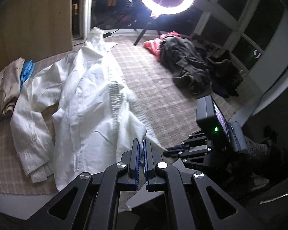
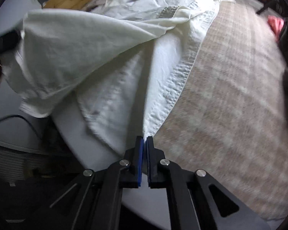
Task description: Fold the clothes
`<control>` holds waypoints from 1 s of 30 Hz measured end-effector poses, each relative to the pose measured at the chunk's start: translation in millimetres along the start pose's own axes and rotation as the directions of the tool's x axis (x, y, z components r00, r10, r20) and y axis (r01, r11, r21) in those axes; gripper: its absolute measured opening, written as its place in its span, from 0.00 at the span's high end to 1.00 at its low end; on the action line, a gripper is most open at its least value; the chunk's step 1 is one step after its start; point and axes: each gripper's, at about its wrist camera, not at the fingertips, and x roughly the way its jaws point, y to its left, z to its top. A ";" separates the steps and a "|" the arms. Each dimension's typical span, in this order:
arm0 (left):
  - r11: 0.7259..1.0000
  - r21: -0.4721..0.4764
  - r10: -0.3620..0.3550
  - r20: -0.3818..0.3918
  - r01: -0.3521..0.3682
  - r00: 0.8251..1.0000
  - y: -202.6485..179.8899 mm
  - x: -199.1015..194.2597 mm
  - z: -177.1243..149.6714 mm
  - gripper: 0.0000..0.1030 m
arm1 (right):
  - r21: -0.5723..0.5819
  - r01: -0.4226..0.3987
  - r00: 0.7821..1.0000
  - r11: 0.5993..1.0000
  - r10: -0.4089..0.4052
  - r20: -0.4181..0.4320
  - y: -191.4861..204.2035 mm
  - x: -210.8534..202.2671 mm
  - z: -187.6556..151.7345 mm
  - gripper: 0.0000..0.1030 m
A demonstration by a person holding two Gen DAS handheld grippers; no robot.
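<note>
Left wrist view: the long white button-front cotton shirt (image 1: 86,99) lies spread on the checked beige cloth (image 1: 155,80), sleeves out and unfolded, so most folding looks left. The left gripper (image 1: 143,143) is clamped on its hem, low and level.

Right wrist view: the right gripper (image 2: 145,140) pinches the shirt's placket corner, pulling it taut toward the near table edge.
</note>
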 end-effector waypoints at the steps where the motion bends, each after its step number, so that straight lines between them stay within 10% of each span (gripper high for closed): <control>1: 1.000 0.011 -0.011 0.003 0.011 1.000 -3.7 -1.2 0.1 0.97 | 0.008 -0.012 1.000 1.000 0.012 0.003 0.5 -2.8 -1.1 0.96; 8: 0.988 0.067 -0.134 -0.026 0.135 0.991 -38.7 22.8 -4.6 0.96 | 0.041 -0.013 0.999 0.999 0.015 -0.050 -6.4 -1.5 -14.5 0.95; 13: 0.979 0.047 -0.179 -0.271 0.199 0.946 -48.8 95.7 -31.8 0.90 | 0.008 0.051 0.980 0.999 -0.048 -0.193 -14.5 8.3 -21.3 0.88; 16: 0.986 -0.011 -0.165 -0.203 0.167 0.965 -24.9 65.5 -40.0 0.85 | -0.002 0.079 0.991 0.997 -0.079 -0.108 -24.5 -27.3 -4.7 0.71; 23: 0.989 -0.137 0.051 -0.053 -0.057 0.997 44.4 5.3 -62.1 0.74 | -0.016 0.053 0.998 0.998 -0.053 0.028 -33.2 -27.1 90.2 0.56; 30: 0.997 -0.076 0.017 -0.117 -0.026 0.993 7.0 54.5 -69.8 0.68 | -0.058 0.119 0.992 0.991 -0.116 0.057 -45.1 13.4 199.3 0.56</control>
